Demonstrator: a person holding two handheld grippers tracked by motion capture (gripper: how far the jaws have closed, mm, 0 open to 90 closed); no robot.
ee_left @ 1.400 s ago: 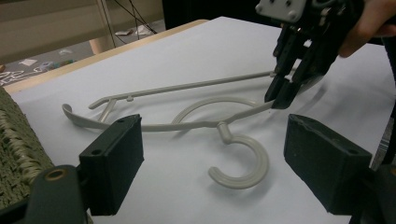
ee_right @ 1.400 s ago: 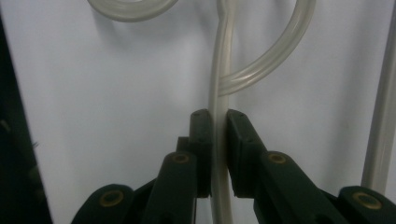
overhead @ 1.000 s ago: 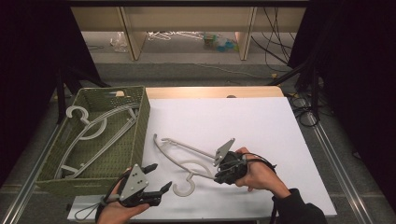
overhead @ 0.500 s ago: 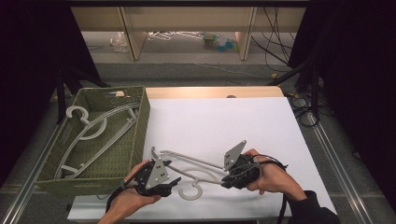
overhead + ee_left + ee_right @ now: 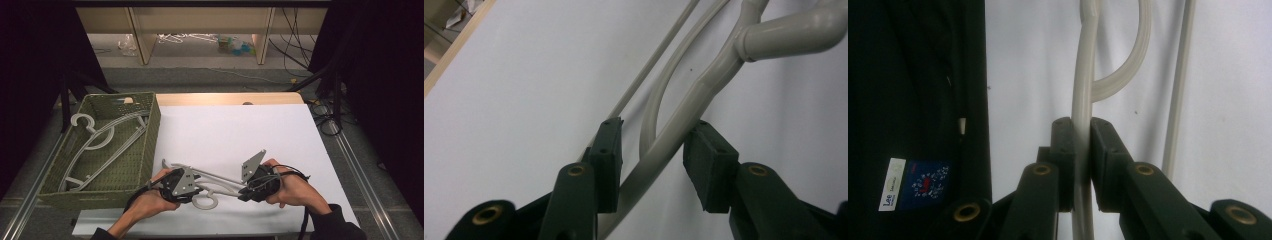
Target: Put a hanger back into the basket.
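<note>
White and bare but for a green basket [image 5: 150, 125] at its left edge, the surface carries a grey hanger [image 5: 215, 181] near its front edge; the right claw [image 5: 1082, 165] clamps one arm, and the left claw [image 5: 651, 165], newly arrived, has been closing around the other without yet pinching, so a two-handed lift looks close.

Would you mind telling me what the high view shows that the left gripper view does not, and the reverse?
High view: the green basket with hangers inside, at the table's left, and both hands, the right hand-held gripper clamped on the grey hanger lying on the white table.

Left gripper view: the left hand-held gripper straddling the hanger's arm, its jaws having just been closing, with a gap showing at the right pad.

Both: that hanger, its hook and the white tabletop.
</note>
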